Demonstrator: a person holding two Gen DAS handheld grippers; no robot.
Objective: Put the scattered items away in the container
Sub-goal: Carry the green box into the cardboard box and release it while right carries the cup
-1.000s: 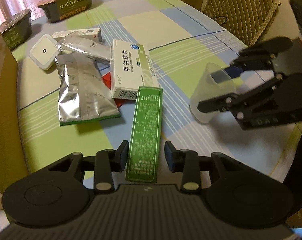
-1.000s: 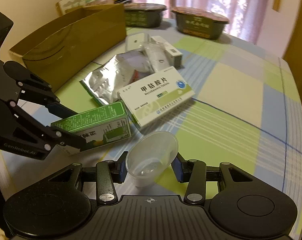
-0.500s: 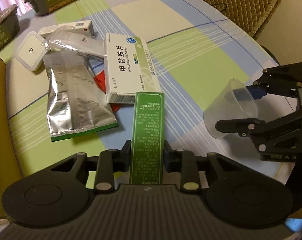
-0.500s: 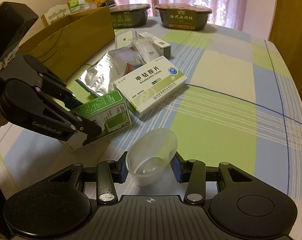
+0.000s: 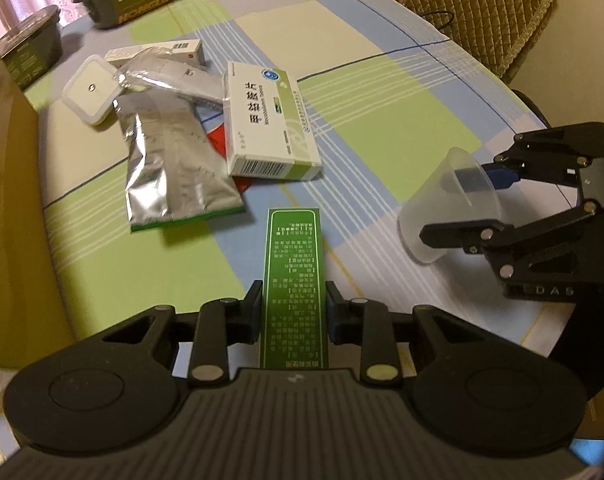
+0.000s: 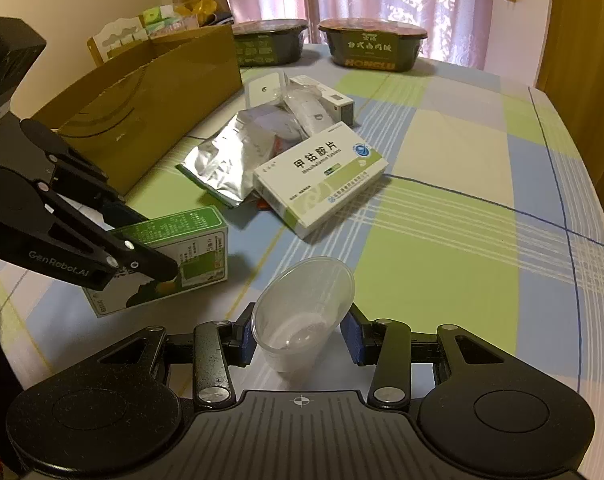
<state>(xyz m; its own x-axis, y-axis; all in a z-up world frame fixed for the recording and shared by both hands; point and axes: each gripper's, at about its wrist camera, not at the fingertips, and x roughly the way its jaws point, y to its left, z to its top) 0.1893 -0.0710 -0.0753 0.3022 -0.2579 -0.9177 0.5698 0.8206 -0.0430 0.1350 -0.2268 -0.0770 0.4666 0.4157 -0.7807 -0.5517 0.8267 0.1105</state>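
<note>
Left tongs (image 5: 293,307) clamp the green box (image 5: 295,280) by its long sides, lifted off the counter (image 5: 382,128), probably so it can swing to the cardboard container (image 5: 5,184) along the counter's left edge. Beyond them the white medicine box (image 5: 267,120), foil pouch (image 5: 173,164) and white square case (image 5: 90,90) lie heaped mid-counter, the medicine box overlapping the pouch. From the right wrist view, the right tongs (image 6: 299,338) hold the clear plastic cup (image 6: 302,316), tilted with its mouth forward, pinched low on its wall; it looks raised above the near counter edge. Over there the open container stands along the left edge, so both loads seem ready to carry across and drop in.
</note>
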